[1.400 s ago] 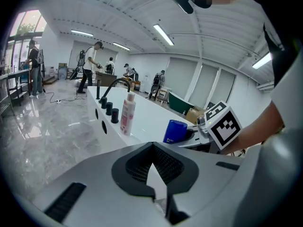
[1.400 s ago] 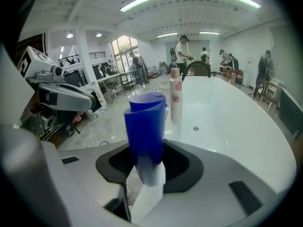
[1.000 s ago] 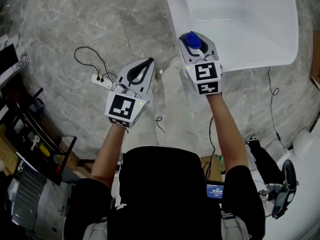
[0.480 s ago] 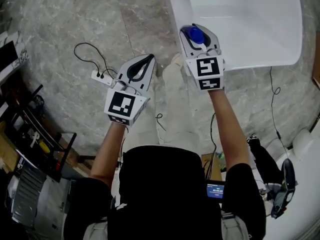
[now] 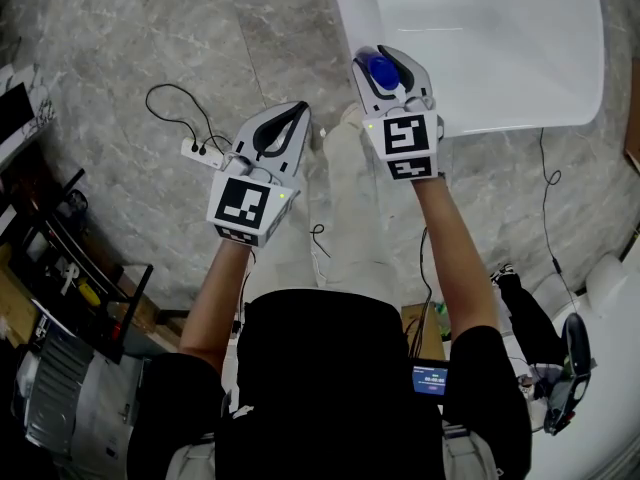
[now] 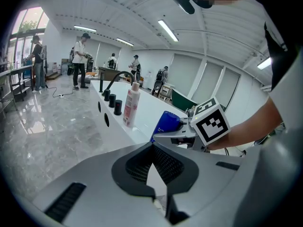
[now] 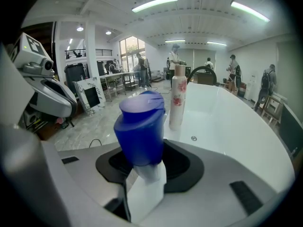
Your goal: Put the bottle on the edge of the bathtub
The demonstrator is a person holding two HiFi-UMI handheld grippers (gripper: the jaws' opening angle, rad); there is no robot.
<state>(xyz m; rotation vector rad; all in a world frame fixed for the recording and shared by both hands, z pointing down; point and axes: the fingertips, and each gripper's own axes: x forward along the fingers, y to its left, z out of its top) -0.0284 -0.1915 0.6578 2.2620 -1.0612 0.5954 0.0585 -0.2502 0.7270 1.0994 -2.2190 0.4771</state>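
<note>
We made out only the blue cap and white neck of the bottle [image 7: 140, 136]. Its lower body was hidden in the right gripper [image 5: 385, 60], whose jaws were clamped on it over the near corner of the bathtub [image 5: 520, 108]. The head view cut off the tub's far end. A flowered bottle [image 7: 178, 96] stood on the rim by a black faucet [image 7: 201, 72]. The left gripper [image 5: 291, 116], jaws together and empty, hung over the floor near a power strip [image 5: 200, 155].

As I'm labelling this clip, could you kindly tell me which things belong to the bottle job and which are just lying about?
Job: blue-capped bottle, right tool gripping it, bathtub.
Lying about: pink bottle on the tub rim, power strip on the floor, empty left tool.
</note>
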